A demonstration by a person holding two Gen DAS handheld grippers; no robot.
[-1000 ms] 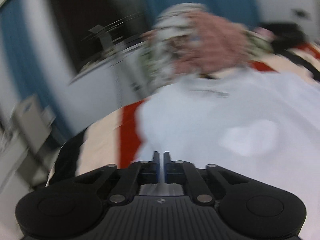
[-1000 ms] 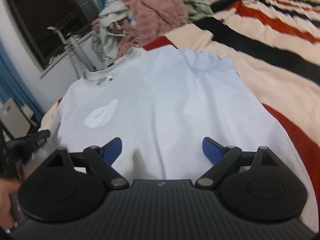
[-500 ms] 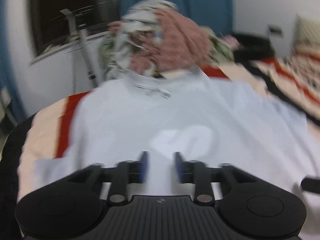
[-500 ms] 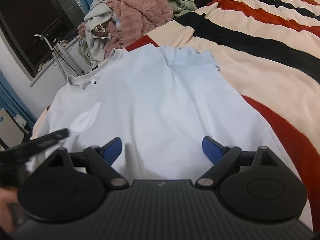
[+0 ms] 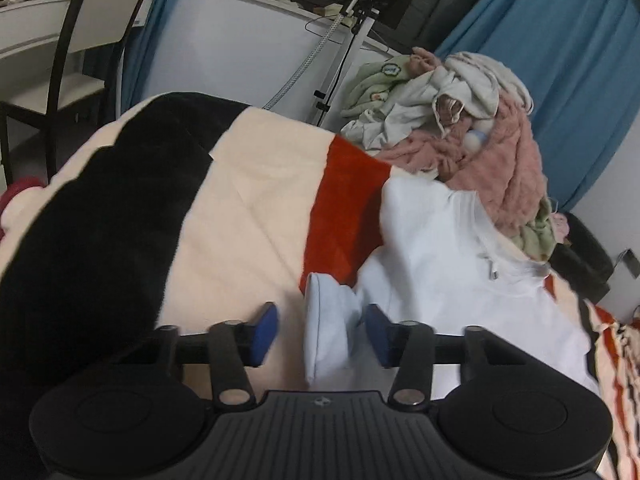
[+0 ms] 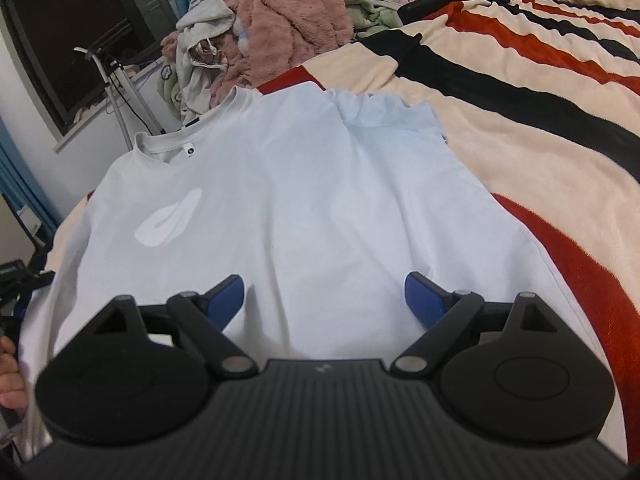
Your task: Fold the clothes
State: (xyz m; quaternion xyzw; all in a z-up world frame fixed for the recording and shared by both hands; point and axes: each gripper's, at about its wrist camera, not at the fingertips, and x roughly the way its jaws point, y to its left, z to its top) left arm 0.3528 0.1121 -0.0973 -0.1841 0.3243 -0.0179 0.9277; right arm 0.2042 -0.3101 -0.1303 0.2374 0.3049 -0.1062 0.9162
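Note:
A white T-shirt (image 6: 288,184) lies flat, front up, on the striped blanket, collar toward the clothes pile, with a pale leaf print (image 6: 168,222) on the chest. My right gripper (image 6: 324,294) is open and empty, hovering over the shirt's lower middle. In the left wrist view the shirt (image 5: 452,264) lies to the right, and its left sleeve (image 5: 330,316) sits between the blue pads of my left gripper (image 5: 320,330), which is open at the shirt's left edge. The far sleeve (image 6: 384,114) is bunched up.
A pile of unfolded clothes (image 6: 272,36) with a pink fleece sits beyond the collar. The red, black and cream striped blanket (image 6: 540,128) covers the bed. A metal stand (image 5: 344,40) and a dark window stand past the bed's edge, with a chair (image 5: 64,60) to the left.
My left gripper opened from shut and swung left from the shirt's middle to its left sleeve. My right gripper stayed open over the lower shirt, shifting slightly.

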